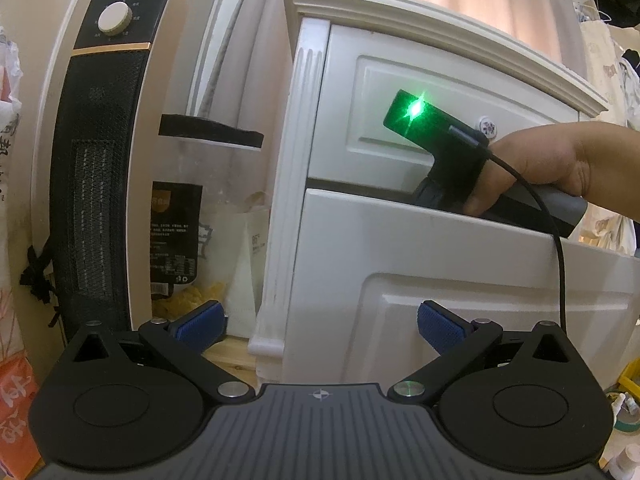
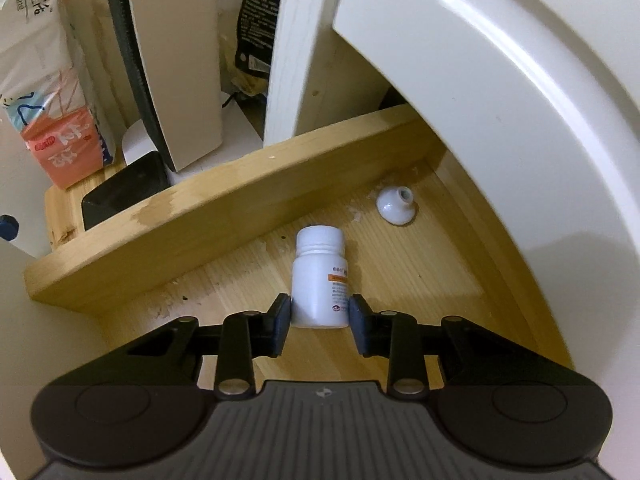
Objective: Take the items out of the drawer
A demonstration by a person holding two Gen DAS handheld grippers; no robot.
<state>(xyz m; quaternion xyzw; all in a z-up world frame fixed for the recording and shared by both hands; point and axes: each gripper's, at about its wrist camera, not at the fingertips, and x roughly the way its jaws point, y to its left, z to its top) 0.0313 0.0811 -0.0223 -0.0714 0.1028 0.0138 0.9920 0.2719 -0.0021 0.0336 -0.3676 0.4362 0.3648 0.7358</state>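
Left wrist view: left gripper spread wide, empty, facing the white cabinet's pulled-out drawer; a hand dips the right gripper's body into it.
Right wrist view: right gripper pads touching both sides of a white pill bottle lying on the drawer's wooden floor.
Nearby: white knob loose beyond the bottle.
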